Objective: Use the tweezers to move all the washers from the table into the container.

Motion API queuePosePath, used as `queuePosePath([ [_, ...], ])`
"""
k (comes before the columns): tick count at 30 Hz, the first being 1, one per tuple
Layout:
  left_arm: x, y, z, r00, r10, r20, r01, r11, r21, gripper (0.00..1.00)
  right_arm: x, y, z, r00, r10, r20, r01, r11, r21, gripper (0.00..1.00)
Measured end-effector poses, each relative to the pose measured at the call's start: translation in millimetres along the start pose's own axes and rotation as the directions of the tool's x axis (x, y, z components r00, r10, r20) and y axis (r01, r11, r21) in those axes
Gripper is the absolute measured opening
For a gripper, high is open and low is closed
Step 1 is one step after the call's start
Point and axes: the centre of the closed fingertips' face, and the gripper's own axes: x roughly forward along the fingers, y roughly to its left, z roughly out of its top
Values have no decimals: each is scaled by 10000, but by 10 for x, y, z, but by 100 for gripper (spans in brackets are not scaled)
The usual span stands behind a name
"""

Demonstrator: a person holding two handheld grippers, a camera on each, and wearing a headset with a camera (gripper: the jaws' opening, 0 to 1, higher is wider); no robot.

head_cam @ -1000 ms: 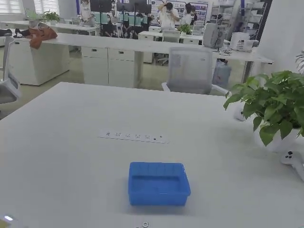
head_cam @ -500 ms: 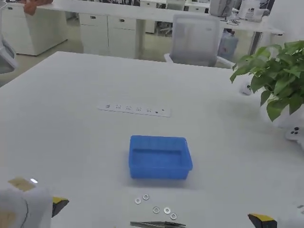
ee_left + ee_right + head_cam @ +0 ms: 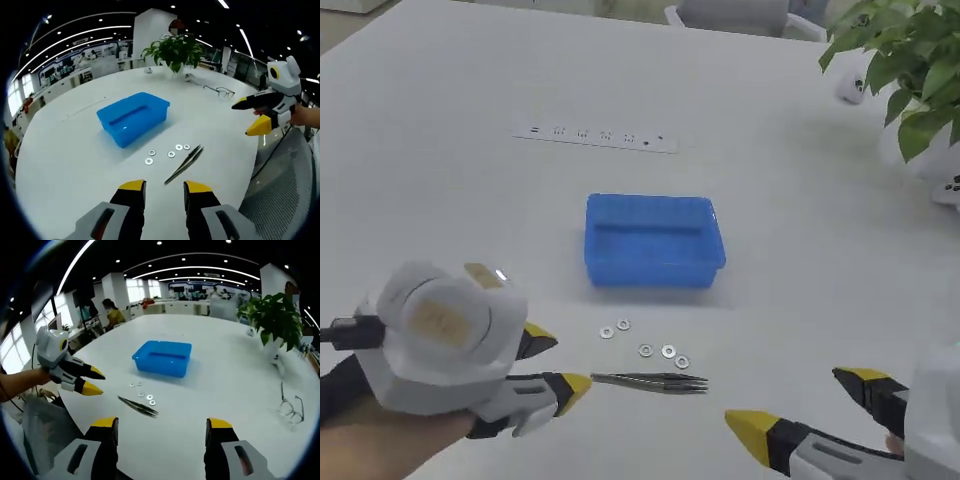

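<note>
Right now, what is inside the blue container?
The blue container shows a bare floor; its near wall hides a strip. Five washers lie on the table before it, by the tweezers.

A white power strip (image 3: 595, 138) lies flat on the white table (image 3: 430, 110), toward its far side and left of centre. At the far right a leafy green plant (image 3: 905, 50) stands in a white pot (image 3: 925, 160). A small white object (image 3: 850, 88) rests just left of the plant. A pair of glasses (image 3: 292, 410) lies to the right, nearer than the plant. A grey chair (image 3: 730, 14) stands at the table's far edge. Beyond the table, a person in a yellow top (image 3: 112, 314) is among office desks.
</note>
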Motion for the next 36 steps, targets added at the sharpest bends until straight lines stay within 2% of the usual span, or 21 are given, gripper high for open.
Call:
queuePosePath([
  [2, 95, -16, -17, 9995, -216, -234, 223, 9993, 303, 27, 33, -10, -20, 9999, 6, -123, -6, 10000, 1, 69],
  [7, 264, -39, -26, 9971, -619, -448, 653, 9948, 783, 21, 73, 37, -40, 9994, 219, -250, -220, 9997, -52, 68],
  [10, 342, -32, -63, 9950, -745, -663, 817, 9902, 1134, 19, 98, 76, -37, 9990, 361, -273, -364, 9993, -92, 67],
  [12, 382, -52, -100, 9906, -1054, -870, 1153, 9862, 1188, 17, 110, 90, -25, 9987, 425, -269, -427, 9991, -72, 67],
  [14, 406, -59, -97, 9901, -1107, -868, 1219, 9830, 1375, 13, 121, 102, -18, 9984, 502, -272, -503, 9987, -23, 66],
  [17, 442, -77, -124, 9872, -1117, -1135, 1320, 9728, 1904, 6, 141, 130, -14, 9975, 649, -285, -649, 9979, -11, 65],
  [18, 453, -84, -149, 9850, -1061, -1359, 1344, 9663, 2198, 3, 147, 141, -17, 9972, 689, -306, -690, 9976, -29, 65],
  [19, 461, -82, -152, 9855, -991, -1380, 1287, 9658, 2252, 1, 153, 161, -20, 9965, 764, -342, -766, 9970, -57, 64],
  [21, 481, -136, -176, 9819, -1148, -1505, 1534, 9486, 2767, 0, 165, 197, -19, 9956, 863, -354, -865, 9962, -55, 63],
  [22, 491, -136, -168, 9840, -1032, -1454, 1419, 9472, 2875, 0, 170, 211, -24, 9951, 911, -391, -915, 9958, -66, 63],
  [24, 489, -173, -162, 9812, -1253, -1469, 1653, 9386, 3029, 0, 178, 246, -20, 9943, 991, -393, -997, 9949, -128, 62],
  [26, 499, -197, -158, 9796, -1353, -1483, 1749, 9378, 2999, 0, 192, 281, -14, 9928, 1128, -407, -1135, 9934, -155, 61],
  [28, 489, -262, -184, 9713, -1654, -1708, 2137, 9222, 3223, 0, 213, 315, -9, 9912, 1244, -456, -1256, 9918, -232, 61],
  [29, 482, -262, -173, 9740, -1537, -1662, 2019, 9220, 3303, 0, 220, 330, -6, 9903, 1297, -491, -1313, 9909, -295, 60],
  [31, 422, -307, -122, 9735, -1667, -1563, 2120, 9141, 3456, 0, 230, 357, 15, 9887, 1405, -515, -1430, 9885, -490, 58],
  [33, 359, -340, -50, 9754, -1714, -1388, 2095, 9166, 3405, 0, 240, 391, 24, 9862, 1552, -573, -1592, 9846, -728, 56],
  [34, 305, -365, 2, 9773, -1696, -1272, 2036, 9176, 3413, 0, 252, 423, 25, 9835, 1694, -638, -1749, 9802, -929, 55],
  [36, 201, -436, 109, 9772, -1874, -995, 2108, 9109, 3547, 0, 278, 487, 17, 9774, 1947, -827, -2052, 9674, -1483, 51],
])
